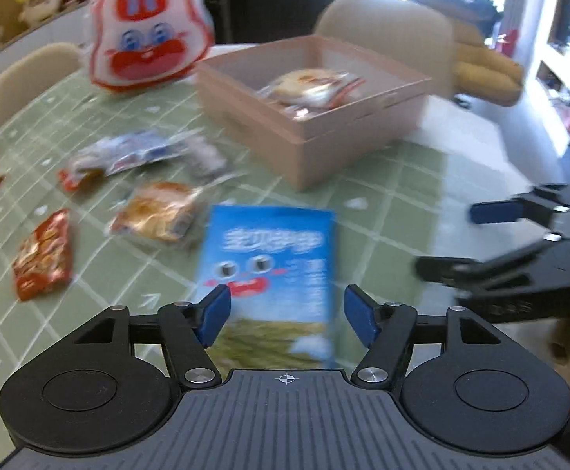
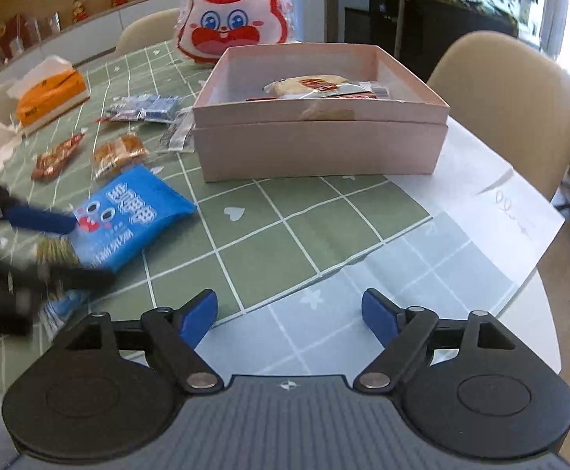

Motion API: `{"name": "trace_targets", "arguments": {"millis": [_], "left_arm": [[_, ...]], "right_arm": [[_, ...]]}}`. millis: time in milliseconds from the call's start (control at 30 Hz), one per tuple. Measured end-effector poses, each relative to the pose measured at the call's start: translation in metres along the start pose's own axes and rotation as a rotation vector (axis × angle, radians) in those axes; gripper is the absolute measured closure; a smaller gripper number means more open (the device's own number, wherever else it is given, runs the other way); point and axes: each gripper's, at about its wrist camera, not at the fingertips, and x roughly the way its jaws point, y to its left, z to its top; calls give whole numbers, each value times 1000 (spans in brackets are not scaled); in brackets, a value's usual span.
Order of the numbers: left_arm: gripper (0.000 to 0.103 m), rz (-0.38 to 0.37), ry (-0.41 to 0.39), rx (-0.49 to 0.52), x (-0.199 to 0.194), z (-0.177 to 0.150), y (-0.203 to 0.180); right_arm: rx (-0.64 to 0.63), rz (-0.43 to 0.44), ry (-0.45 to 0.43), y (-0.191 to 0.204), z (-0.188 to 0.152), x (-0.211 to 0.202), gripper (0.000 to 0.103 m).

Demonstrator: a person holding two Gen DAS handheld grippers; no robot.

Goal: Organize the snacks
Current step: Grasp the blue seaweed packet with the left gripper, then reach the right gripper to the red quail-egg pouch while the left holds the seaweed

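Blue pads on my left gripper (image 1: pixel 286 315) were spread wide, nothing between them yet. Blue pack (image 1: pixel 273 270) lay flat on the table (image 1: pixel 382 203) dead ahead of those fingers, near end running in between the pads. From the right wrist view one pad looked to sit over its near corner; contact unclear, that part was blurred. Pack's long axis ran roughly along my approach line, so the jaws straddled its width. My call: good alignment, pinch needed no yaw, just advance and close.

Right gripper (image 2: pixel 289 313) was also wide open and empty, over bare table, pack (image 2: pixel 128 215) well off to its left. Left was clearly the nearer tool.

Pink box (image 1: pixel 316 133) stood beyond the pack, ahead and slightly right from the left wrist, lid off, a few wrapped snacks already inside. Pack to box was a short forward carry, with clear cloth between them.

Loose on the cloth left of the pack: bread pack (image 1: pixel 159 211), red sachet (image 1: pixel 44 254), blue-white wrapper (image 1: pixel 128 154). Rabbit bag (image 1: pixel 147 31) stood behind them near the box, tissue box (image 2: pixel 51 90) far left.

Risk, my guess: flat slick pack could slide out of an end pinch.
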Motion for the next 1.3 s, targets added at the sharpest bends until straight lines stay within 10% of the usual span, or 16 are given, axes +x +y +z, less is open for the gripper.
{"name": "trace_targets", "arguments": {"millis": [667, 1300], "left_arm": [[10, -134, -26, -97, 22, 9, 27], [17, -78, -23, -162, 17, -3, 40]], "right_arm": [[10, -24, -61, 1, -11, 2, 7], [-27, 7, 20, -2, -3, 2, 3]]}}
